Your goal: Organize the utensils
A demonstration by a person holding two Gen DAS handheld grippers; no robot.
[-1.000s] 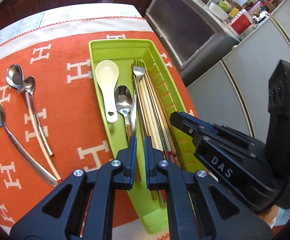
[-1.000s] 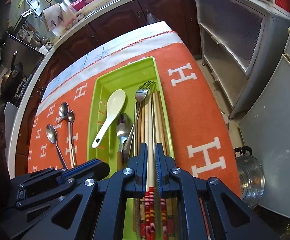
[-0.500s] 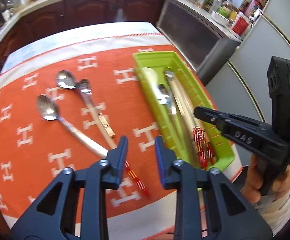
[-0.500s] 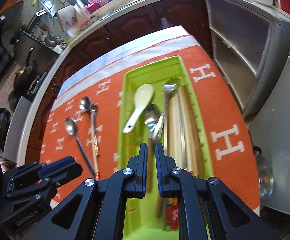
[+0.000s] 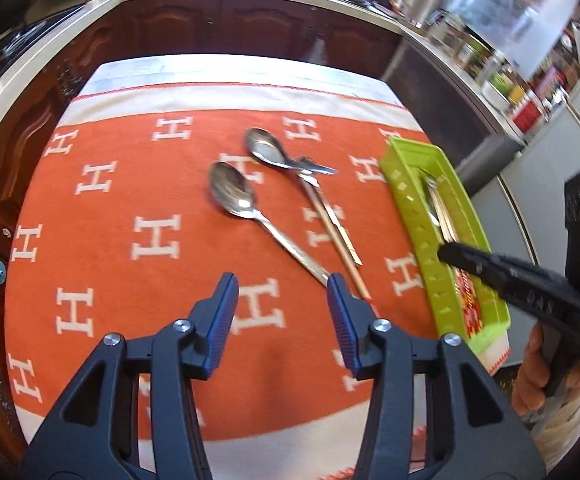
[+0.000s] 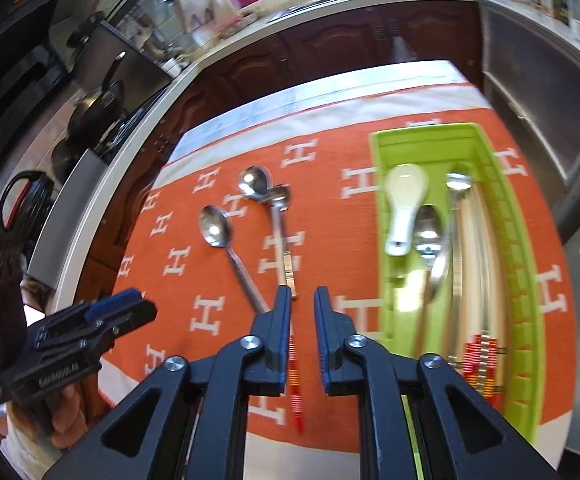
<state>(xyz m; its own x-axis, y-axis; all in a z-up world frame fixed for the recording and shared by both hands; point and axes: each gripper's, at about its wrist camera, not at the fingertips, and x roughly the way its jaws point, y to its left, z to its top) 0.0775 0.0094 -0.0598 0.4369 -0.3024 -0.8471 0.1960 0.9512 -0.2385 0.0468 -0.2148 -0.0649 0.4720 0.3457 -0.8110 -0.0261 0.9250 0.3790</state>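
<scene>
My left gripper (image 5: 279,298) stands about half open with nothing between its pads, the jaws having just been opening; it hangs over the orange cloth (image 5: 129,184), pointed down at the loose cutlery, which I judge to be the next pick. My right gripper (image 6: 302,312) shows a narrow gap, its jaws having just parted slightly, and nothing is held in it. Just ahead of the left jaws lie a large steel spoon (image 5: 233,194), a second spoon (image 5: 265,148) with a smaller one overlapping it, and a single chopstick (image 6: 294,376) with a red-striped end, all outside the green tray (image 6: 522,280). The tray sits at the cloth's right side and already holds a white ceramic spoon (image 6: 404,204), a metal spoon, a fork (image 6: 458,184) and a bundle of chopsticks laid lengthwise, handles toward me, presumably so like pieces stay together. The far spoons overlap, so where one ends and the other begins is hard to read. Motion blur softens the tray's contents, and the chopstick's middle is hidden behind my right jaw
</scene>
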